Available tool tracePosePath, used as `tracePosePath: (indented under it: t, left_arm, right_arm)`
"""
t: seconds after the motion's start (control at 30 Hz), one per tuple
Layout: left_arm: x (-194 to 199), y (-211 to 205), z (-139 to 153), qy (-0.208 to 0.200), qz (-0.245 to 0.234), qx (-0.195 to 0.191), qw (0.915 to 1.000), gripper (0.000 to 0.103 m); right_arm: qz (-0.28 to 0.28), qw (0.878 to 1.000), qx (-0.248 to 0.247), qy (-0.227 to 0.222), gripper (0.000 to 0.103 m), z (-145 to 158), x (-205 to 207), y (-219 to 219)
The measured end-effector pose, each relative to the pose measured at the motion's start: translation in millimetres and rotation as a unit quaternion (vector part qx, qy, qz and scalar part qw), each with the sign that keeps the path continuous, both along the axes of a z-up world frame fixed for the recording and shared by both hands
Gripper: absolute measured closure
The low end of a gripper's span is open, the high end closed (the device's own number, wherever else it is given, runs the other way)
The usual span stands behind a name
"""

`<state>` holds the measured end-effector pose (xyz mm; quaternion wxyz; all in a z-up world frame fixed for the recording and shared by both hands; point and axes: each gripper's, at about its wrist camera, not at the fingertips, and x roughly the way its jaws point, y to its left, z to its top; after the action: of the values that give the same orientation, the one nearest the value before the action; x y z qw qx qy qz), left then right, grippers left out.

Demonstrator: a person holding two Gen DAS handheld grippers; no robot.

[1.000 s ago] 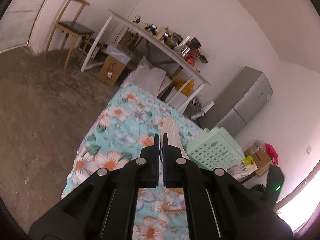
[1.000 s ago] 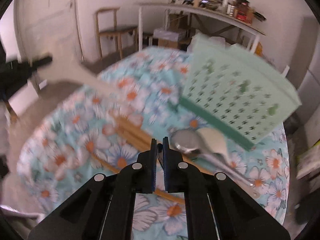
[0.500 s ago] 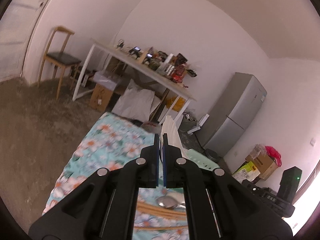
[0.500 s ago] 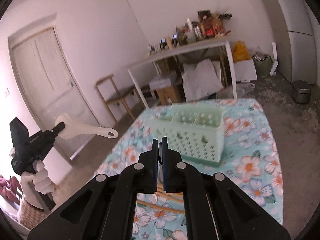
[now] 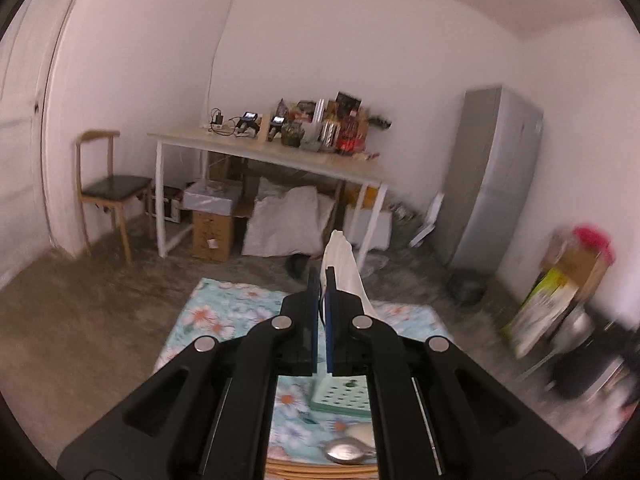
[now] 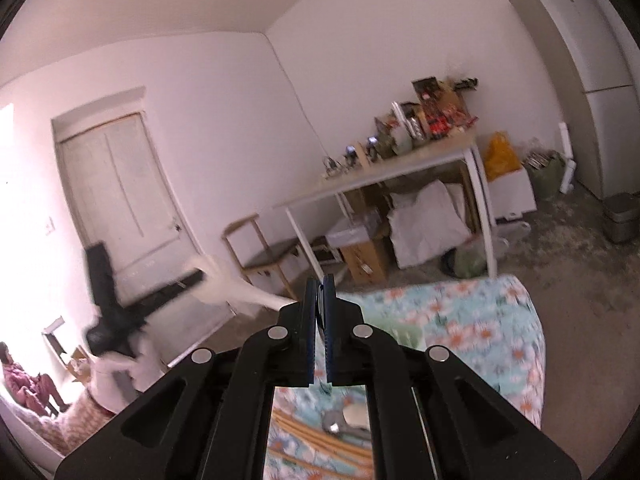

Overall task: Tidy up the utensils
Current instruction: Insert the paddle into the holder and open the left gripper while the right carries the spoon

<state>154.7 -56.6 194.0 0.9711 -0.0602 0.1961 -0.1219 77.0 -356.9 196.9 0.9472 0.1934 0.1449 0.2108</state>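
My left gripper (image 5: pixel 320 280) is shut on a white plastic spatula (image 5: pixel 342 264) that sticks up past its right finger, held high above the floral-cloth table (image 5: pixel 224 312). The right wrist view shows that gripper and the spatula (image 6: pixel 240 290) blurred at the left. My right gripper (image 6: pixel 320 284) is shut and looks empty, raised above the table (image 6: pixel 480 320). A mint green perforated basket (image 5: pixel 340 396) stands on the cloth. A metal spoon (image 5: pixel 344 454), a white spoon (image 5: pixel 360 432) and wooden chopsticks (image 5: pixel 320 468) lie in front of it.
A white desk (image 5: pixel 272 160) with clutter stands at the far wall, a wooden chair (image 5: pixel 108 188) at its left and a grey fridge (image 5: pixel 492 184) at its right. Boxes and bags lie under the desk. A door (image 6: pixel 120 192) is at the left.
Both grippers have risen and tilted up from the table, so the views now look across the room. The left gripper keeps hold of the spatula. The right stays shut.
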Motion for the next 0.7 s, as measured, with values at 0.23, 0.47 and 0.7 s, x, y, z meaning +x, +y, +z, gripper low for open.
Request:
tracePosePath:
  t: [0.23,0.47,0.7]
  left_arm:
    - [50.6,-38.5,-17.9,0.05,0.006,0.08,0.9956,0.101]
    - [95.1,-50.5,-60.9,0.104,-0.007,0.081,0.9912,0.1]
    - [90.9,-39.6,-71.3,0.095,-0.02,0.025,0.995,0.062]
  right_arm:
    - [0.032,0.999,0.006,-0.034,0.099,21.9,41.5,-2.0]
    - [0.045,0.999,0.016,0.0,0.099,-3.9,85.2,-1.1]
    - [0.042,0.998,0.015,0.049,0.099,-37.4,110.5,-0.9]
